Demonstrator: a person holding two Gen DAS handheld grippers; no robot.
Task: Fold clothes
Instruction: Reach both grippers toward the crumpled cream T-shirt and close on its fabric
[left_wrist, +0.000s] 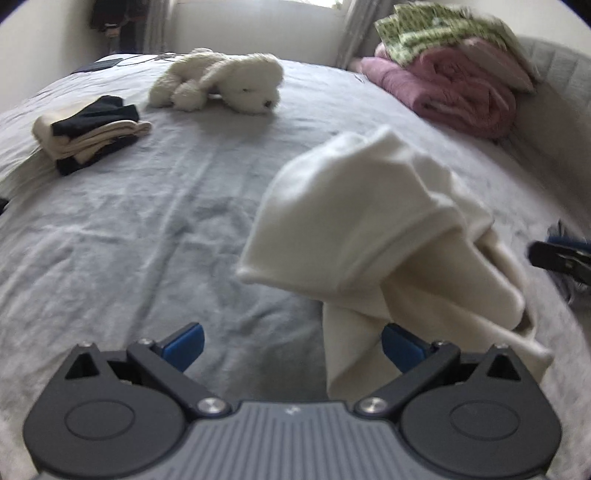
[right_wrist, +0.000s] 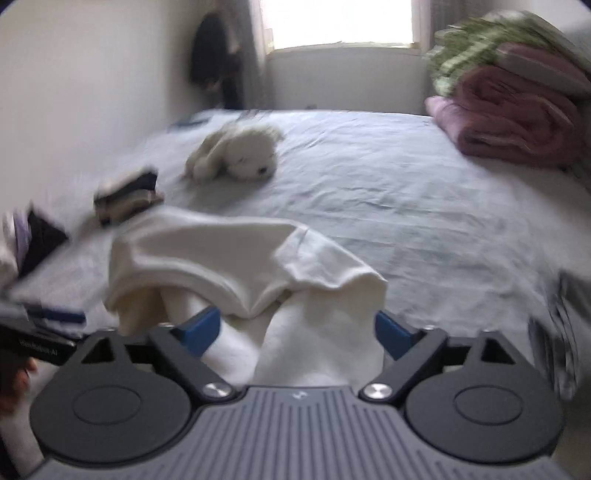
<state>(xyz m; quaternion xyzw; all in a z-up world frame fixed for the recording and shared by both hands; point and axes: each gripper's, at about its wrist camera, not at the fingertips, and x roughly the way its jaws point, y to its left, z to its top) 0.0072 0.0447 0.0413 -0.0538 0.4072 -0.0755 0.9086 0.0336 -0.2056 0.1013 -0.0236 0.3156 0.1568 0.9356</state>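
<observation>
Soft daylight from blown-out window (right_wrist: 338, 22); motion blur, fisheye-bent edges.

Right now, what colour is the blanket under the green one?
Pink blanket, clearest in the left wrist view.

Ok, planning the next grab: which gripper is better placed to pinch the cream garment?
Right, probably. The cream garment lies bunched squarely between the open fingers of the right gripper. At the left gripper it hangs off to one side, by one finger, with mostly bare bed sheet between the jaws.

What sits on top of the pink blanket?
A green patterned fabric lies on the pink blanket, with a pale pillow-like piece between them. What lies behind the pile is hidden.
</observation>
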